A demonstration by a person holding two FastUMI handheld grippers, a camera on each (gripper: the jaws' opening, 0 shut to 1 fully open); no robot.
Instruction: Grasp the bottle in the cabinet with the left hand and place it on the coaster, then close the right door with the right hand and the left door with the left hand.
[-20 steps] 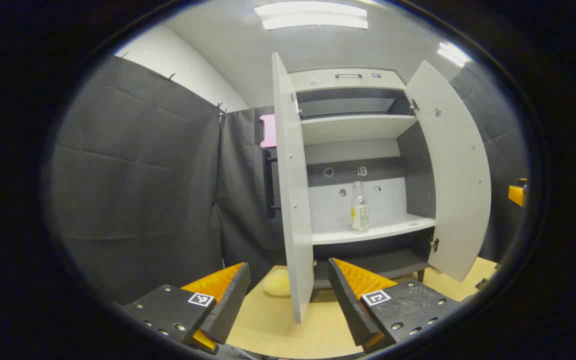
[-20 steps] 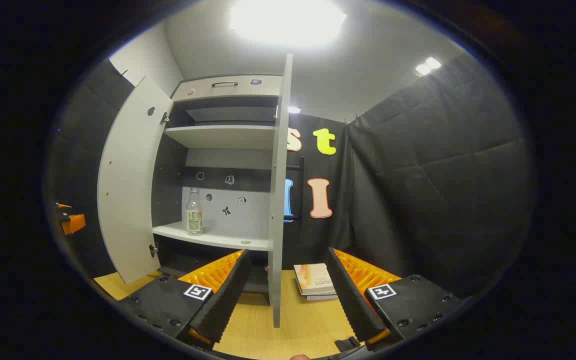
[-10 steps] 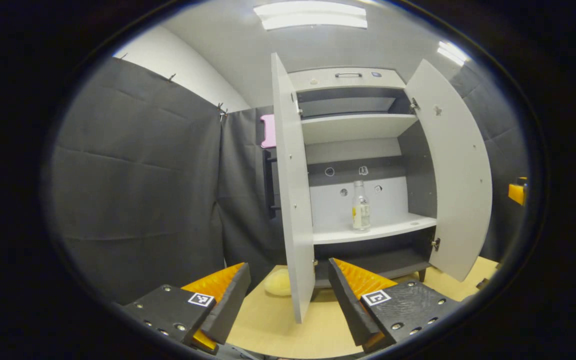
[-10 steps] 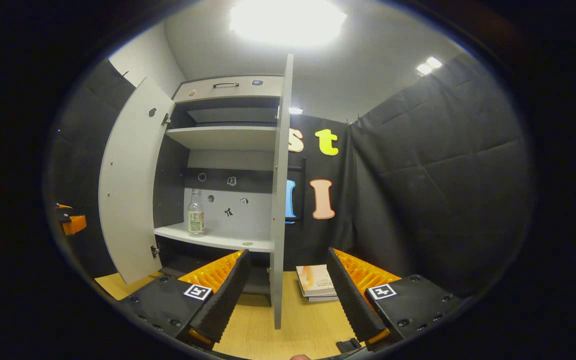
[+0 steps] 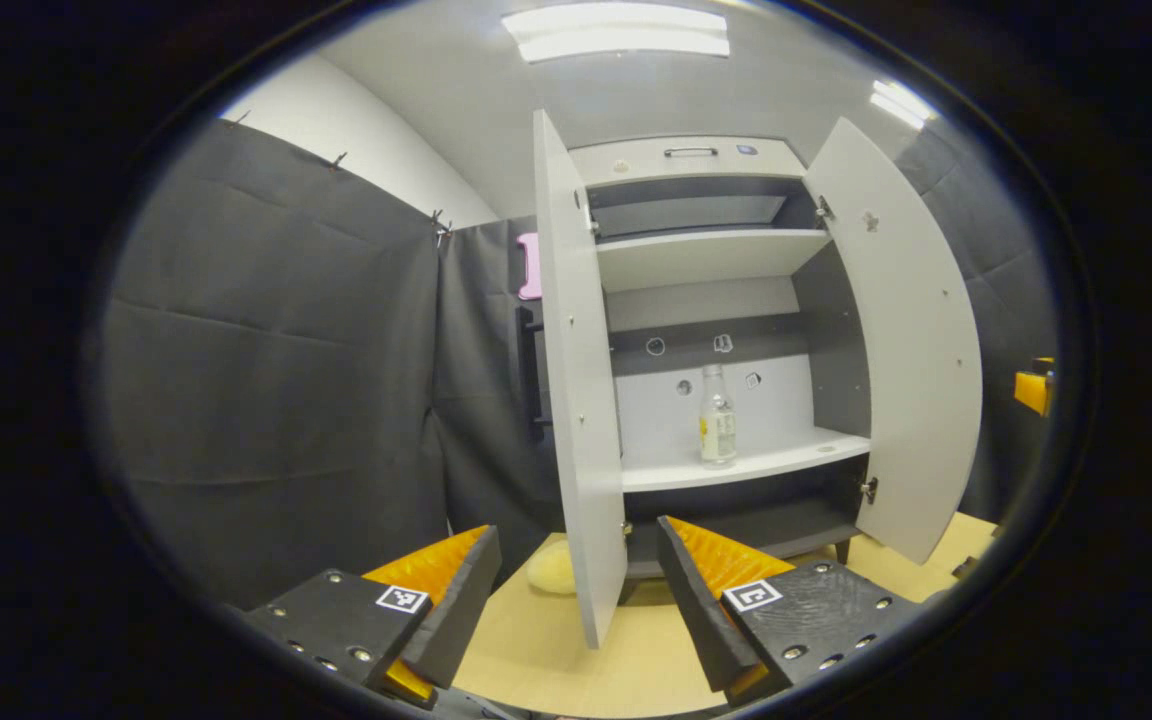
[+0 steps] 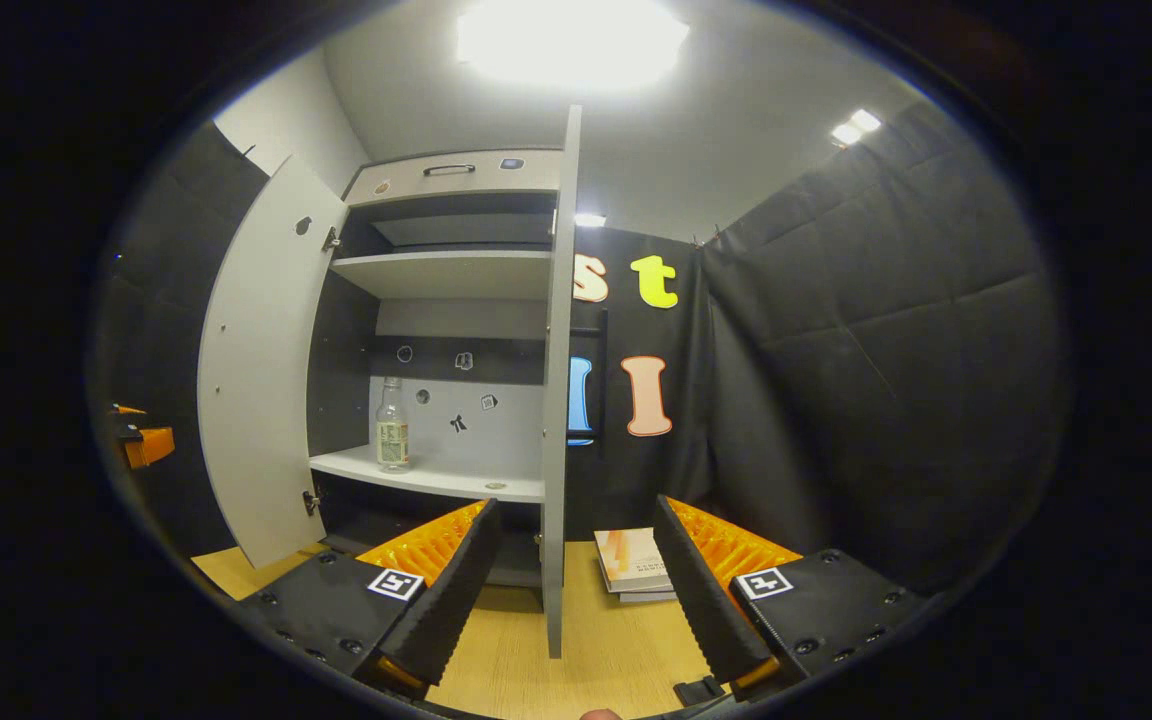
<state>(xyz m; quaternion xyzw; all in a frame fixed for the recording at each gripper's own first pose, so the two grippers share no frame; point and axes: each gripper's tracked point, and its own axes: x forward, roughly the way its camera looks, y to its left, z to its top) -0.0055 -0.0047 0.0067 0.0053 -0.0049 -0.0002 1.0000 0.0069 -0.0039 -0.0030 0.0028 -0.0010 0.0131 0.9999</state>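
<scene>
Left gripper view: the left tongs [image 5: 573, 590] stand wide open above the wooden counter [image 5: 546, 650] and hold nothing; the edge of the left door [image 5: 576, 400] of the cabinet [image 5: 706, 260] rises between the two fingers [image 5: 446, 600], farther off and apart from them. Both doors are swung open. The right door [image 5: 911, 340] hangs open on the right side of this view. The bottle [image 5: 717, 417], clear with a pale label, stands upright on the lower shelf [image 5: 736, 465] inside the cabinet, near the middle and close to the back panel. A pale round coaster [image 5: 548, 568] lies on the counter just left of the left door's lower end, partly hidden by it. At the far right edge of this view a small part of the right tongs [image 5: 1033, 388] shows; its state cannot be told from here.

Right gripper view: the right tongs [image 6: 571, 590] are likewise wide open and empty, low over the counter [image 6: 586, 650]. The right door [image 6: 556, 400] is seen edge-on between the fingers, farther off. The left door [image 6: 261, 370] stands open at the left. The bottle [image 6: 393, 426] stands on the lower shelf [image 6: 426, 478], towards its left end in this view. A stack of books [image 6: 633, 563] lies on the counter to the right of the right door.
</scene>
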